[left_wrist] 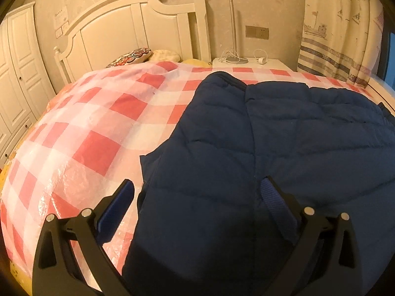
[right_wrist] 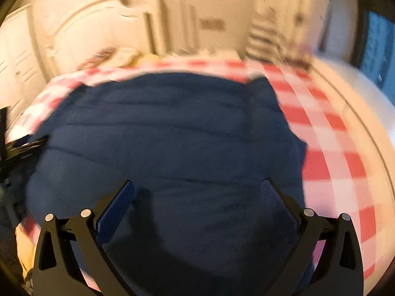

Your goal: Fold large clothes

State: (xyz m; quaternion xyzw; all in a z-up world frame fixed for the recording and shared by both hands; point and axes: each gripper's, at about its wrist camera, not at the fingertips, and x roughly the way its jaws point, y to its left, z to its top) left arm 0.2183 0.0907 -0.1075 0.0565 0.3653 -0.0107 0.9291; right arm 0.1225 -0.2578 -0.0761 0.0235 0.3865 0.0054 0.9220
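A navy quilted padded garment (left_wrist: 284,143) lies spread on a bed covered with a red and white checked sheet (left_wrist: 93,123). My left gripper (left_wrist: 197,190) is open, hovering over the garment's near left edge, one finger over the sheet and one over the fabric. In the blurred right wrist view the same garment (right_wrist: 172,135) fills the middle. My right gripper (right_wrist: 197,190) is open above its near part, holding nothing. The other gripper (right_wrist: 14,148) shows as a dark shape at the left edge.
A white headboard (left_wrist: 128,29) and pillows (left_wrist: 138,55) stand at the far end. A white nightstand (left_wrist: 251,63) with a lamp and cables is beside it. A wardrobe (left_wrist: 17,74) is at left, a curtain (left_wrist: 340,32) at right.
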